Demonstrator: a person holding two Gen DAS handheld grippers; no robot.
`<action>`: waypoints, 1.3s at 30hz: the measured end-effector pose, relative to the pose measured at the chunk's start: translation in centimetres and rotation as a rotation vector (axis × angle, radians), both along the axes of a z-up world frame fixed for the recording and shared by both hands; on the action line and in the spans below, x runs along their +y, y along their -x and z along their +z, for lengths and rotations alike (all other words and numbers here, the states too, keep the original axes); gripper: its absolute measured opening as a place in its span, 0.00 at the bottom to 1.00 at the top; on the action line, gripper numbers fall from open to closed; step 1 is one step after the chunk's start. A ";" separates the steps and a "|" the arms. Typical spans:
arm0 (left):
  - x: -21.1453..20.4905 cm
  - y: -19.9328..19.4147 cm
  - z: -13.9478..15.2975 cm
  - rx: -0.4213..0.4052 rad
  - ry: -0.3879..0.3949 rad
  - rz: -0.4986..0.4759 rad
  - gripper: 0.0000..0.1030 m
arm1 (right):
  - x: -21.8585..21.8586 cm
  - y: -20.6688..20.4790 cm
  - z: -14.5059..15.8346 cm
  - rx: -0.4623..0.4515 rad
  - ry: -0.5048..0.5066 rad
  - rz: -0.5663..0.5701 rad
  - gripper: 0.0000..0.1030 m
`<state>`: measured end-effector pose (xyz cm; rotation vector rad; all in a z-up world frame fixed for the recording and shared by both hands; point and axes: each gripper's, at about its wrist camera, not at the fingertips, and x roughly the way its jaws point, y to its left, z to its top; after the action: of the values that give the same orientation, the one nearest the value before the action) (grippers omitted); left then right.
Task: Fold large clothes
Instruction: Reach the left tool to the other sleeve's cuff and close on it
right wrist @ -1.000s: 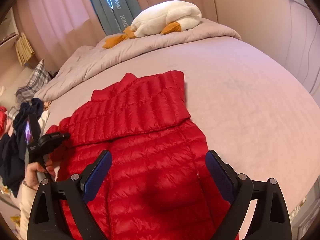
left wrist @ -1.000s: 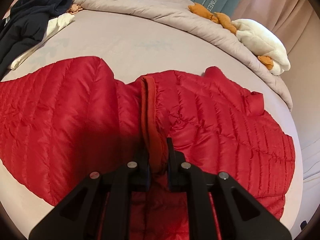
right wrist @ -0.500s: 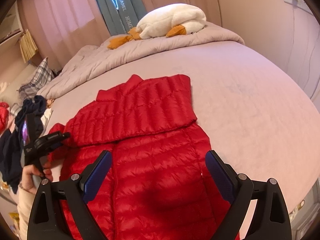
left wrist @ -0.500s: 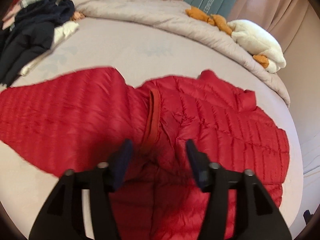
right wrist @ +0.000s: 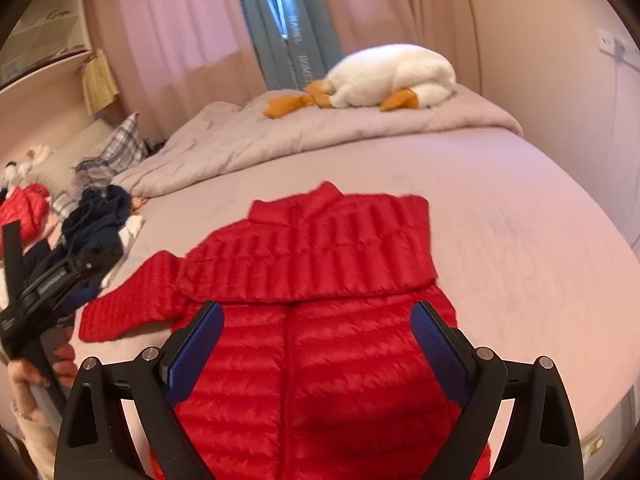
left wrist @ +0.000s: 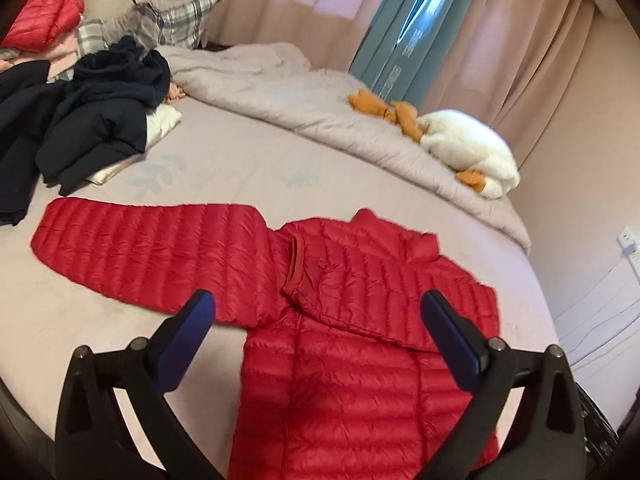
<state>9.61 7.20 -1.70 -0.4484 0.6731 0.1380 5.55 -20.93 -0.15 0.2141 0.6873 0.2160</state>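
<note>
red jacket (left wrist: pixel 360 360) flat on bed (left wrist: pixel 248 168), one sleeve (right wrist: pixel 320 248) folded across chest; left gripper (left wrist: pixel 316 332) just opened, empty; right gripper (right wrist: pixel 318 344) spread, empty, above, likely for next fold.

Home bedroom: big bed (left wrist: pixel 248 160) w/ pale sheet, grey duvet (left wrist: pixel 280 92) bunched along far side, plaid pillows (left wrist: pixel 176 26) by headboard. White plush goose (right wrist: pixel 392 76) w/ orange feet lies on duvet; pink curtains (left wrist: pixel 288 8) and a teal drape (left wrist: pixel 404 28) cover window behind. Dark clothes (left wrist: pixel 92 116) piled at bed's edge, red jacket (left wrist: pixel 360 340) spread flat on sheet, wall socket (left wrist: pixel 628 240) beside bed.
</note>
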 end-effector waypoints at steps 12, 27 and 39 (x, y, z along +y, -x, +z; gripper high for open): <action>5.6 7.8 2.4 -0.083 0.070 0.223 1.00 | 3.7 1.2 2.7 -0.096 -0.017 0.118 0.99; 18.6 9.3 -8.0 0.066 0.199 0.555 0.95 | 7.8 1.4 3.6 -0.116 -0.054 0.206 0.99; 27.8 8.8 -15.1 0.091 0.328 0.677 0.63 | 8.0 -0.2 0.6 -0.031 0.035 0.164 0.99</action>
<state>0.84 35.03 -16.78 -0.9819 0.6122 0.6974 5.73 -12.88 0.44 0.1206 0.6775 0.3627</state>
